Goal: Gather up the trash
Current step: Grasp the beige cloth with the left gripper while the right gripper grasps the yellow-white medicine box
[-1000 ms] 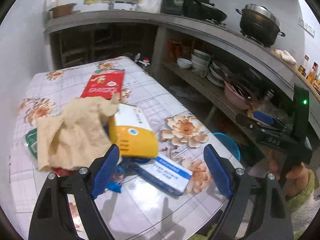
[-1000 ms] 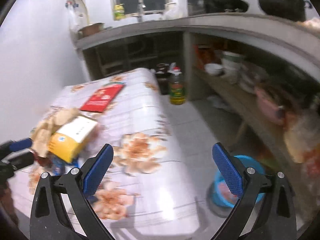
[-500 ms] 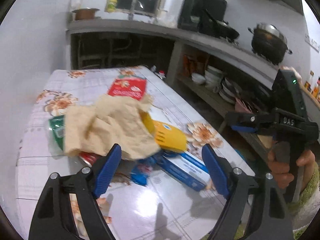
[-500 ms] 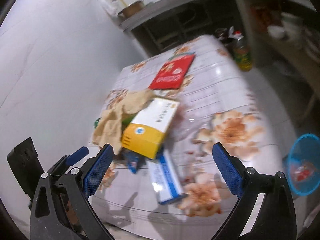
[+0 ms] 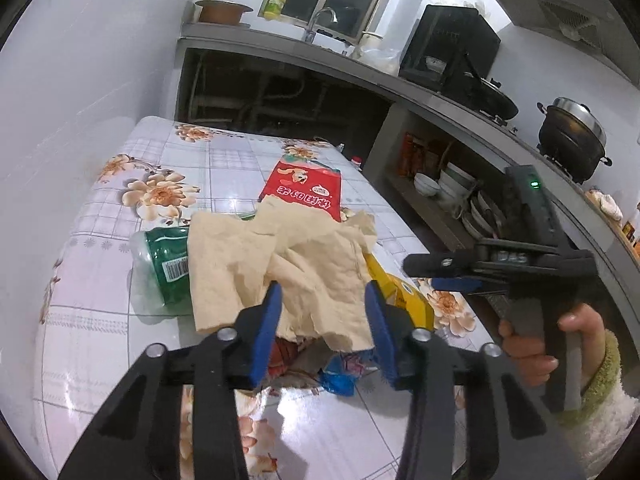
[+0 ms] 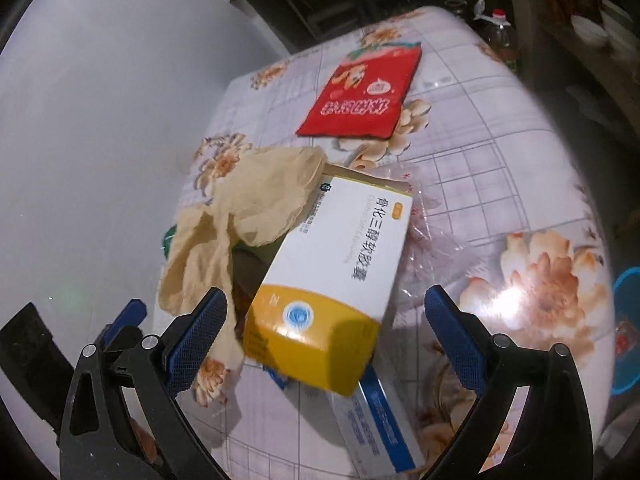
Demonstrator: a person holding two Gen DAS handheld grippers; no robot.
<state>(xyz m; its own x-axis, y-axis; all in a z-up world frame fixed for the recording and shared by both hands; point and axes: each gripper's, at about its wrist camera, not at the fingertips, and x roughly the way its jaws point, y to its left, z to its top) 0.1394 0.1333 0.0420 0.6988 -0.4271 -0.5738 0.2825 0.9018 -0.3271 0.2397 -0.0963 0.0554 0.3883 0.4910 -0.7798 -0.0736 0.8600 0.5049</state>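
A crumpled beige paper (image 5: 288, 256) lies on top of the trash pile on the flowered table (image 5: 104, 360). My left gripper (image 5: 324, 320) straddles the paper's near edge. Its jaws are closing with the paper between them, and I see no squeeze on it. My right gripper (image 6: 326, 300) hangs wide open over a yellow-and-white box (image 6: 340, 272), with nothing held. From the left wrist view the right gripper (image 5: 424, 274) sits just right of the pile. A blue-and-white box (image 6: 376, 412) lies under the yellow one. A green bottle (image 5: 168, 264) is partly hidden by the paper.
A red snack packet (image 5: 304, 192) lies flat farther back on the table. Small blue and red wrappers (image 5: 340, 376) stick out under the paper. A blue bin (image 6: 628, 332) stands on the floor past the table's right edge. Shelves with dishes (image 5: 452, 188) run along the right.
Both grippers moved in on the pile. The left jaws narrowed from wide open to either side of the beige paper. The right gripper swung from the floor side to over the yellow box.
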